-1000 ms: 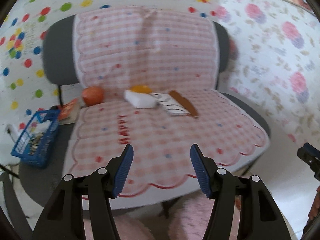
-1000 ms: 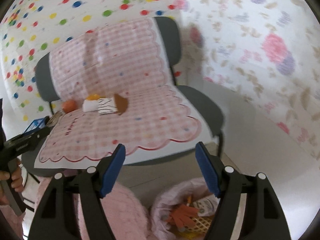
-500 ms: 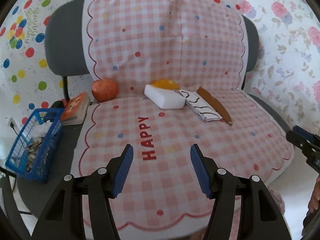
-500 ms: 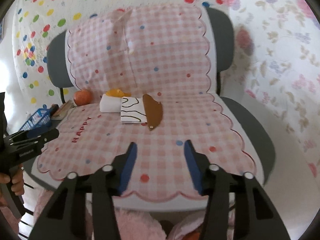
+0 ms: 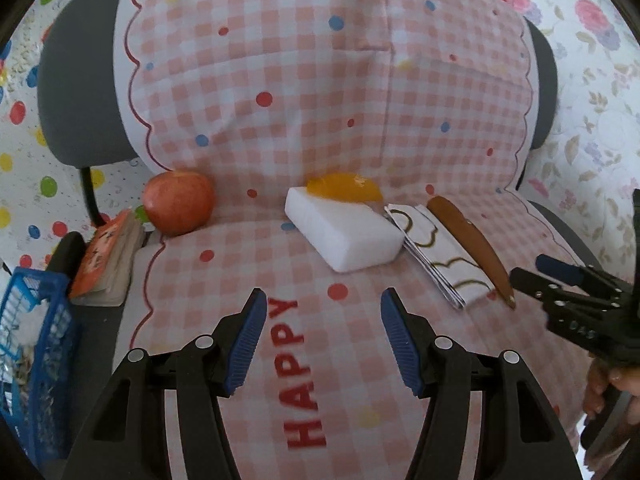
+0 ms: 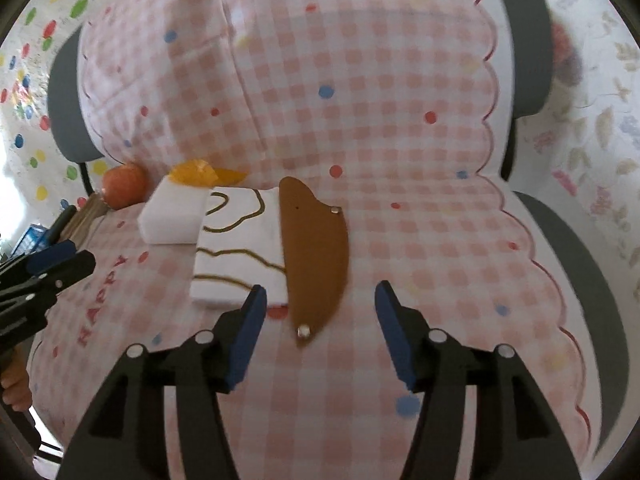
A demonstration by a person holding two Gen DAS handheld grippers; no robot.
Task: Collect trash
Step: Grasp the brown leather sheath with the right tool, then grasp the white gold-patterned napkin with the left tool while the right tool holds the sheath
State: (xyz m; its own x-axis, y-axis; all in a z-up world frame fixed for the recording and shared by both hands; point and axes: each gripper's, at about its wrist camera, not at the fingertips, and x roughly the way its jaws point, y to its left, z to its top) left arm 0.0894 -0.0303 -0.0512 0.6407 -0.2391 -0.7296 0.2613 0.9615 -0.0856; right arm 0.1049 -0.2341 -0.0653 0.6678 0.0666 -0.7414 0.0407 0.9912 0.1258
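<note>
Both grippers are now much closer to the chair seat (image 5: 560,224) than a second ago — the pink checked cloth (image 5: 320,100) fills each view, where floor and wall showed around the chair before. The right gripper (image 6: 318,312) has just narrowed its jaws and opened them again; nothing sits between them, and they now hang over the lower tip of the brown sheath (image 6: 314,256). The pink basket below the seat edge has dropped out of view.

Pink gingham cloth (image 5: 328,92) (red "HAPPY"), brown sheath (image 6: 314,256).
</note>
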